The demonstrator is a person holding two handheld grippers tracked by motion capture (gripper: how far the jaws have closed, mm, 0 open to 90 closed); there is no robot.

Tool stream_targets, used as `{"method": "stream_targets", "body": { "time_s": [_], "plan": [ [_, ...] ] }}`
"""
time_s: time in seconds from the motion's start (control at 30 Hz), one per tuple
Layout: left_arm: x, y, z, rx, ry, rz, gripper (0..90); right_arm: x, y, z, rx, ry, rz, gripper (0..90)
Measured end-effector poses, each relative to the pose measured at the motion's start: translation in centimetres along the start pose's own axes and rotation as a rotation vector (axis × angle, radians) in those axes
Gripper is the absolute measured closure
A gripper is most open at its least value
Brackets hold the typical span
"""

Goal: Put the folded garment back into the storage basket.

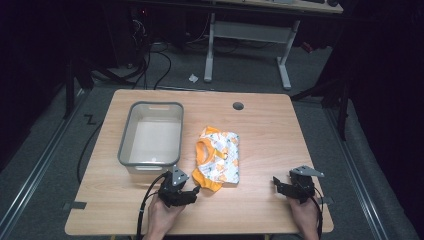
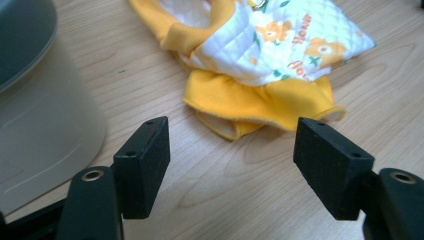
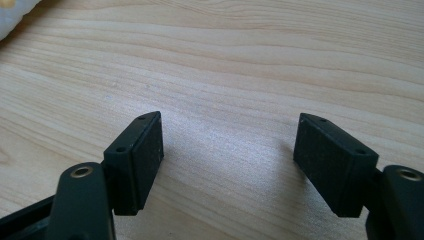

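Observation:
A small folded garment, white with an orange flower print and orange trim, lies in the middle of the wooden table. In the left gripper view its orange hem lies just beyond the jaws. My left gripper rests low near the table's front edge, pointing at the garment's near corner, open, nothing between its pads. My right gripper sits at the front right, well apart from the garment, open over bare wood.
A grey plastic bin stands left of the garment, close to my left gripper; its wall shows at the left of the left gripper view. A round hole is near the table's far edge. A desk frame stands on the floor beyond.

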State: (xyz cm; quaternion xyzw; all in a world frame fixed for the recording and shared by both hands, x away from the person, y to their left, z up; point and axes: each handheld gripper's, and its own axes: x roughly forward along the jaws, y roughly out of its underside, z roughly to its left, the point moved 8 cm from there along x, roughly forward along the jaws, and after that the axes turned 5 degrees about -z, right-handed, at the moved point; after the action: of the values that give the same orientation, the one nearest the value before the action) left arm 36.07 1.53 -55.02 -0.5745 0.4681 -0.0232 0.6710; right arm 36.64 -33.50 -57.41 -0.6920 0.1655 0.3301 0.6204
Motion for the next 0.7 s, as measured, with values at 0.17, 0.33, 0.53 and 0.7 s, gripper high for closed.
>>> {"method": "stream_targets", "body": {
  "time_s": [0.17, 0.33, 0.53, 0.7],
  "plan": [
    [0.1, -1.0, -0.4, 0.009, 0.003, -0.006, 30.3, 0.0, 0.0, 0.0, 0.000, 0.000, 0.000, 28.3],
    [0.5, -2.2, -0.9, 0.024, 0.003, 0.003, 28.8, 0.0, 0.0, 0.0, 0.000, 0.000, 0.000, 28.3],
    [1.1, -3.2, -1.3, 0.032, 0.001, 0.019, 27.1, 0.0, 0.0, 0.0, 0.000, 0.000, 0.000, 28.3],
    [1.5, -4.3, -1.5, 0.026, 0.004, 0.018, 26.2, 0.0, 0.0, 0.0, -0.001, 0.000, 0.000, 28.3]
  ]
}}
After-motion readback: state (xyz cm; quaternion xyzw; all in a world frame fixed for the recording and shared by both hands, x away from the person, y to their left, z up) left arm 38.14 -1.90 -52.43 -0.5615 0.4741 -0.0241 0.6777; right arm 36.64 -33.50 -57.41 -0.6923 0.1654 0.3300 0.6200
